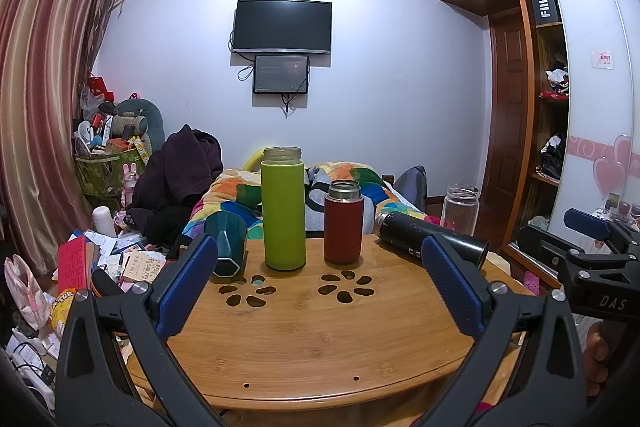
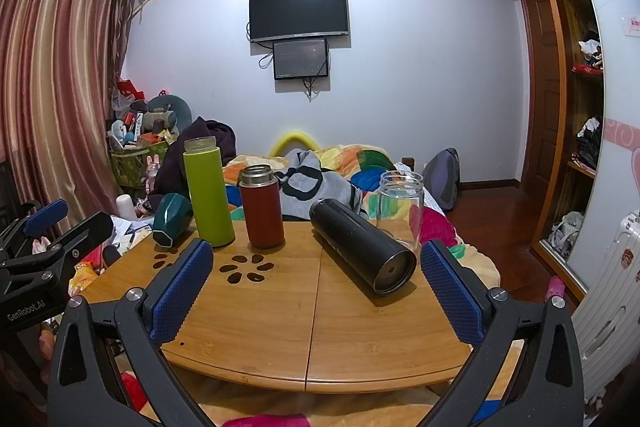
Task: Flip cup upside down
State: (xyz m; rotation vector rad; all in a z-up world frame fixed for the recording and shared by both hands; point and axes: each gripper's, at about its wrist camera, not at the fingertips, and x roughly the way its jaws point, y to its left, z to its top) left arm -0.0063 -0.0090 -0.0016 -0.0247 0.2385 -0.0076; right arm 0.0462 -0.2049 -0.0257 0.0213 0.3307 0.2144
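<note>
A wooden table (image 1: 312, 339) (image 2: 304, 327) holds several cups. A green bottle (image 1: 283, 211) (image 2: 208, 191) and a red flask (image 1: 343, 223) (image 2: 262, 207) stand upright with open tops. A black flask (image 1: 432, 235) (image 2: 362, 247) lies on its side. A dark teal faceted cup (image 1: 228, 243) (image 2: 172, 219) lies tilted at the left. A clear glass jar (image 1: 460, 207) (image 2: 400, 207) stands at the far right edge. My left gripper (image 1: 320, 283) is open and empty above the near table. My right gripper (image 2: 316, 287) is open and empty, its right finger near the black flask's base.
A bed with a colourful blanket (image 2: 360, 167) lies behind the table. Clutter of boxes and papers (image 1: 112, 259) fills the left floor. A wardrobe (image 2: 568, 107) stands at the right. Each gripper shows in the other's view, at the right (image 1: 592, 259) and at the left (image 2: 40, 251).
</note>
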